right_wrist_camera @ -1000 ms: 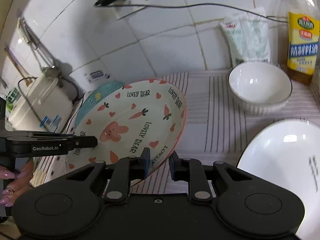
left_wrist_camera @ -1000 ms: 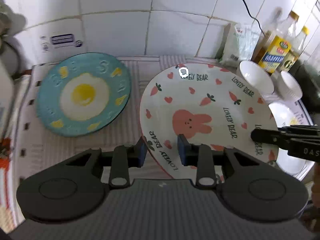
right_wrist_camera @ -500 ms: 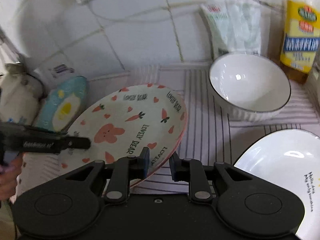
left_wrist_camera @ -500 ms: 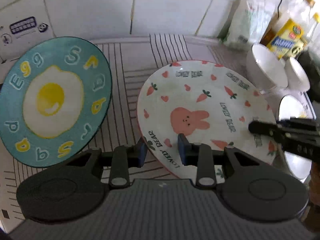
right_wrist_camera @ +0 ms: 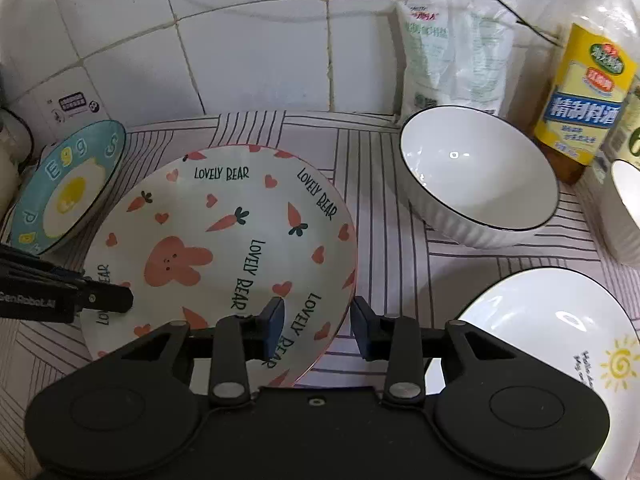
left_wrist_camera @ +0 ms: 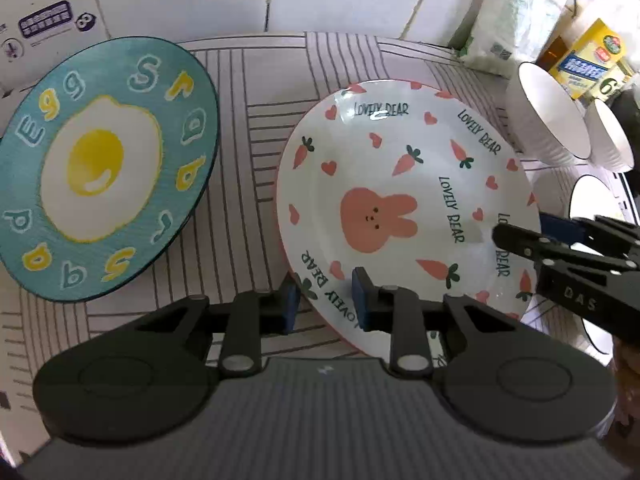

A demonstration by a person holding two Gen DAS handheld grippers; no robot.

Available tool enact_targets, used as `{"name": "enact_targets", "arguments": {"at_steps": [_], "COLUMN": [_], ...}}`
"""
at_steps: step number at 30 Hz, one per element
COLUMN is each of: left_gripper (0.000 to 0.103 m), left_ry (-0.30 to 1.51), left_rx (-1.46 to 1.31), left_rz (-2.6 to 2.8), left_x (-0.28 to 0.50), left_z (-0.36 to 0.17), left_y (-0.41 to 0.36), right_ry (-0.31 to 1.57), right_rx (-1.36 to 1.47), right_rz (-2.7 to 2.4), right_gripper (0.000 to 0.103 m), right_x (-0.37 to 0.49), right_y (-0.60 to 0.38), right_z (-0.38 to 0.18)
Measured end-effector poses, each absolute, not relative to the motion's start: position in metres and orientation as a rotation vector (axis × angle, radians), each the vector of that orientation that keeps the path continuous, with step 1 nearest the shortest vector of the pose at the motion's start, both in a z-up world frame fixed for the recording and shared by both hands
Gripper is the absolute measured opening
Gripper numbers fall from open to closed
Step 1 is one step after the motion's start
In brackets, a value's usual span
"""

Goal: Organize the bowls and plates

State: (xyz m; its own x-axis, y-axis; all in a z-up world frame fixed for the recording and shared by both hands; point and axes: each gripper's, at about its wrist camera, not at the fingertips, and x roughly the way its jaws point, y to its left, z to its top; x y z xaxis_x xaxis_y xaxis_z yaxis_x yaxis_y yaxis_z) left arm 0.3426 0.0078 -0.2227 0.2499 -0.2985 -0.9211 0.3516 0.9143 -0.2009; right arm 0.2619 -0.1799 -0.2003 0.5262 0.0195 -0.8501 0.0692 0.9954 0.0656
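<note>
Now the rabbit plate is lying on the striped mat; the left gripper is pinching its near rim, the right gripper opening, straddling the opposite rim, egg plate nearby.

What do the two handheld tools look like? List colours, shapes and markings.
Both are matte black plastic with two round discs, silver pivot pins and blue pads on the fingers. The left tool reads GenRobot.AI; the right tool shows the letters DAS.

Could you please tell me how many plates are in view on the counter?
3: the teal egg plate at the left, the bunny plate in the middle, and the sun plate at the right. More may sit out of frame.
</note>
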Motion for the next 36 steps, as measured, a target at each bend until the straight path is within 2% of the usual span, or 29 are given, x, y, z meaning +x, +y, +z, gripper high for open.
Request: {"name": "enact_targets", "arguments": {"at_steps": [8,11,13,15,26,32,36], "left_gripper": [0.027,0.037,0.051,0.051,0.052,0.052,0.052], "left_ry": [1.272,1.275,1.28,1.303,1.253,1.197,1.118], "left_rx": [0.1,0.128,0.149,0.195,0.362,0.3,0.307], "left_rz": [-0.415,-0.424,-0.444,-0.425,-0.536,-0.639,-0.671], "left_x": [0.328,0.317,0.311,0.309,0.276,0.255,0.237], "left_z": [-0.187,-0.168,-0.159,-0.156,-0.12,-0.119,-0.12], "left_y": [0.007,0.006,0.002,-0.009,-0.081,-0.106,-0.124], "right_ry": [0.91,0.865,0.842,0.806,0.673,0.642,0.641], "right_rx": [0.186,0.209,0.211,0.203,0.268,0.163,0.174], "right_rz": [-0.059,-0.073,-0.09,-0.153,-0.273,-0.238,-0.237], "right_gripper": [0.048,0.05,0.053,0.061,0.063,0.063,0.066], "right_x": [0.216,0.188,0.171,0.153,0.064,0.03,0.019], "right_y": [-0.185,-0.191,-0.196,-0.205,-0.27,-0.28,-0.293], "right_z": [-0.152,-0.132,-0.119,-0.106,-0.073,-0.06,-0.071]}}
